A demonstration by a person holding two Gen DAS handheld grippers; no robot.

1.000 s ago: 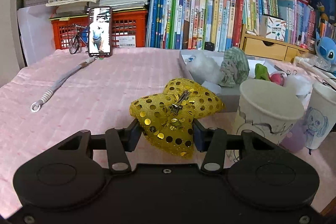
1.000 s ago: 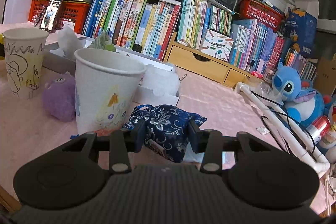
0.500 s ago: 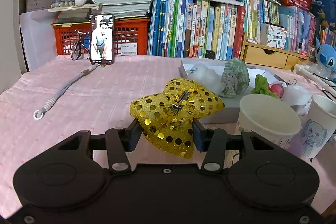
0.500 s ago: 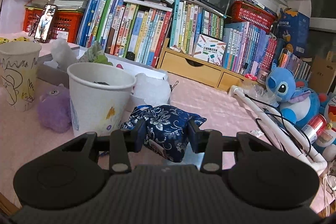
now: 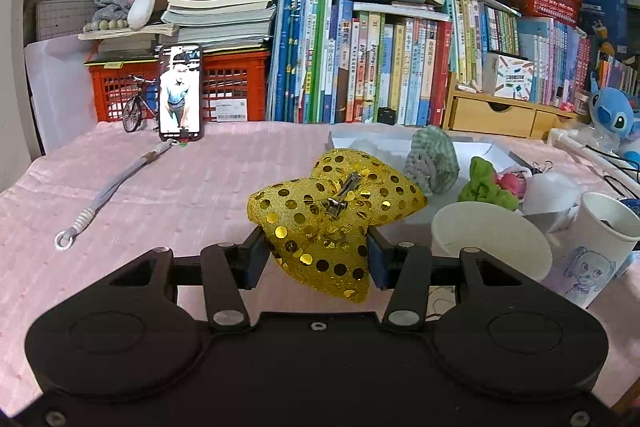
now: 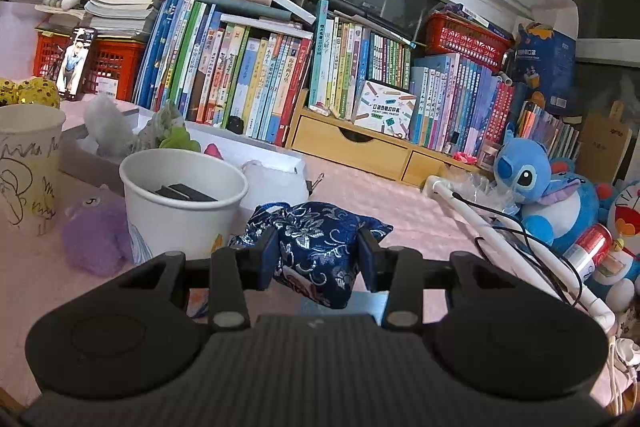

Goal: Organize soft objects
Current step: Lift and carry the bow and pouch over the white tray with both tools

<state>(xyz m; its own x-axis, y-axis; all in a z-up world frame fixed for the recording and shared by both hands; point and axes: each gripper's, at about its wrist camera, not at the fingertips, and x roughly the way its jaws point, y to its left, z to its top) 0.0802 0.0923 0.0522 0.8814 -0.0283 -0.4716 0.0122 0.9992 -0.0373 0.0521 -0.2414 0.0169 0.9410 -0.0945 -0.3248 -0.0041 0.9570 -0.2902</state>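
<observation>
My left claw point(image 5: 316, 253) squeezes a gold spotted bow point(image 5: 332, 215), held up above the pink cloth point(image 5: 180, 179). Just right of it stands a paper cup point(image 5: 490, 241).

My right claw point(image 6: 318, 259) pinches a blue flowered pouch point(image 6: 316, 243). Just left, a white cup point(image 6: 180, 203) holds something dark. Past it, a white tray point(image 6: 264, 151) holds soft things.

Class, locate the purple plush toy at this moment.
In the right wrist view, the purple plush toy sits low on the left, on the pink tablecloth, between the scribbled paper cup and the white paper cup.
</observation>
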